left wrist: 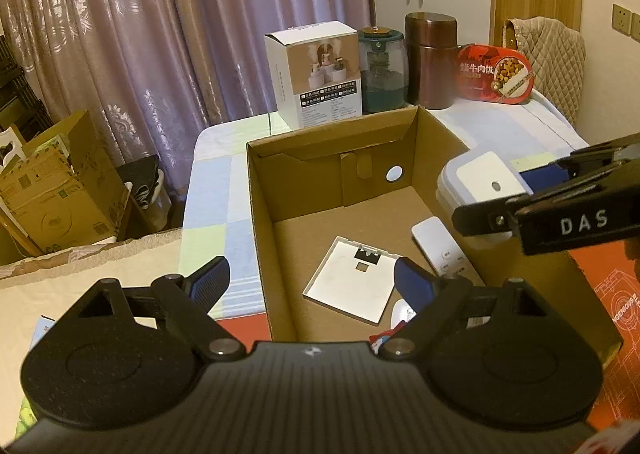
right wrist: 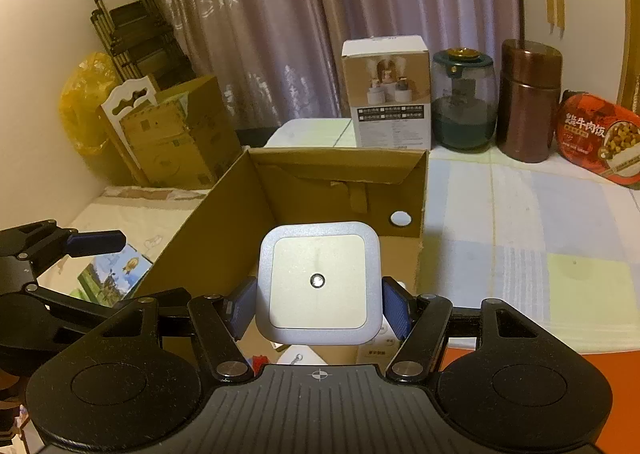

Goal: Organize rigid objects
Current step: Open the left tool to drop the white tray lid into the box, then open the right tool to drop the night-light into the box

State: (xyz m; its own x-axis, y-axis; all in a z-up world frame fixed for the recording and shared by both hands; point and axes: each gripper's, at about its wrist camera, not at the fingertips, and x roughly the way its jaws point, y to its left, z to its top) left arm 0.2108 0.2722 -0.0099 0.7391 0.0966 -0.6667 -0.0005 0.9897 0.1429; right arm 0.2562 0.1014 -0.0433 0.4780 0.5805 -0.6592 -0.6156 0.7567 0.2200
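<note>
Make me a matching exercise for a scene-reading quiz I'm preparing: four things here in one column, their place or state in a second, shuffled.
Things
1. square night light
2. white flat panel
3. brown canister
4. left gripper

Places or states
A. lying on the floor of the cardboard box
B. open, nothing between its fingers
C. clamped in the right gripper
D. standing at the back of the table, beside the green jar

Pairs: 1-C, 2-A, 3-D, 4-B

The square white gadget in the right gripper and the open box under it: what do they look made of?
Square gadget: apparently hard plastic, smooth with a matte sheen, moulded rounded corners, small round dot at centre. Open box: corrugated cardboard, plain brown and dull, with folded flaps and raw cut edges. The right gripper grips the gadget's sides.
</note>
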